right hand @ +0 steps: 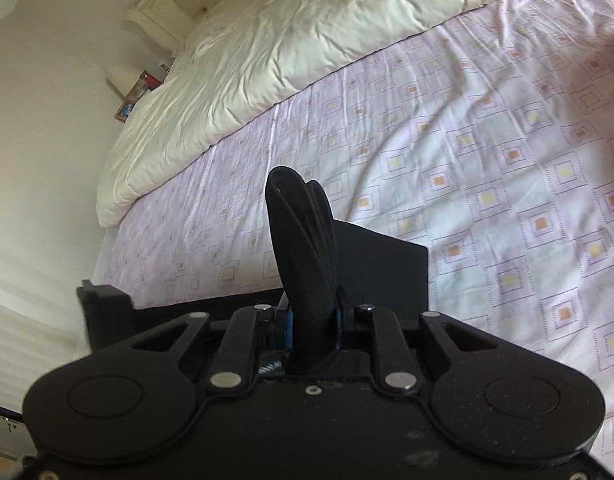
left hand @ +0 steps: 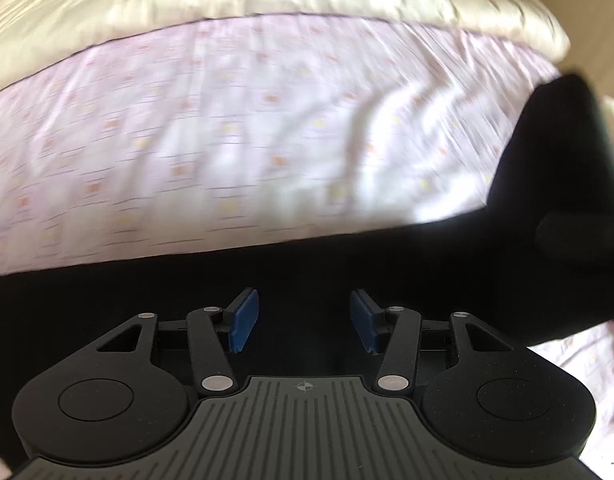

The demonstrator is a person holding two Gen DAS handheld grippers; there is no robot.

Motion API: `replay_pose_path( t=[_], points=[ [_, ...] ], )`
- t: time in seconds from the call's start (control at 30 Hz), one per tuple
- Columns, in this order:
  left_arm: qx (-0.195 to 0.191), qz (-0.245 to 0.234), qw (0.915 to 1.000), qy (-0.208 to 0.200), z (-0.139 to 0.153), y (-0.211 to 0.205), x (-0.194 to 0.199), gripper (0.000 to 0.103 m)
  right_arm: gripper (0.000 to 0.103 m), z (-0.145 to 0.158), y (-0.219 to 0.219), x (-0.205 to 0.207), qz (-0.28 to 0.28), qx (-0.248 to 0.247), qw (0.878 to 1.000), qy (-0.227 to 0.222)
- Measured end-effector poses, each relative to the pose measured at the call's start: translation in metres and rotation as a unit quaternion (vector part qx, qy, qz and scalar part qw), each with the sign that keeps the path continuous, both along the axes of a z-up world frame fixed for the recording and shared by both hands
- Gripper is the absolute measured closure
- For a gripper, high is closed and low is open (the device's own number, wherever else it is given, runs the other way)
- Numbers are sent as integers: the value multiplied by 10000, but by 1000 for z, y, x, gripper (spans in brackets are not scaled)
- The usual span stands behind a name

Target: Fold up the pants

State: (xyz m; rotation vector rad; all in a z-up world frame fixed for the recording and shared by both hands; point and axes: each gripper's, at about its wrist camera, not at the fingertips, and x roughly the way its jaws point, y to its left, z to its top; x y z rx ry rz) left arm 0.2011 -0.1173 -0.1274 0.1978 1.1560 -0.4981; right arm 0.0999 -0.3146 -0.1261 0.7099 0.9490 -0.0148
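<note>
Pants (right hand: 303,248), apparently one pair, pinched in right gripper (right hand: 311,320); left gripper (left hand: 304,322) agape, empty.

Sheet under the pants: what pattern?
Pale pink sheet printed with small squares, orange and yellow centres; clearest in the right wrist view.

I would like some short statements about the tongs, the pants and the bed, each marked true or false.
1. The right tongs are shut on a bunched fold of the black pants. True.
2. The left tongs are gripping the pants. False: their blue pads stand apart, with black fabric below them.
3. The bed sheet is plain blue. False: it is pale pink with small squares.
4. A cream duvet lies on the bed beyond the pants. True.
</note>
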Motion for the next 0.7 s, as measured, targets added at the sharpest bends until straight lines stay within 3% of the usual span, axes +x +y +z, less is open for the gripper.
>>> replay_pose_path(
  t=[0.27,0.5,0.6,0.7],
  points=[
    [141,396,9991,-113,17,105,10,53,84,-22,100,50,335,-534,9976,273],
    [151,654,9977,109,10,160,10,53,83,-57,153,77,473,-1040,9915,630],
    [119,704,9973,152,9,173,8,53,74,-65,167,85,599,-1338,9869,665],
    [70,760,9970,147,12,178,6,53,68,-59,174,87,893,-1296,9859,568]
  ],
)
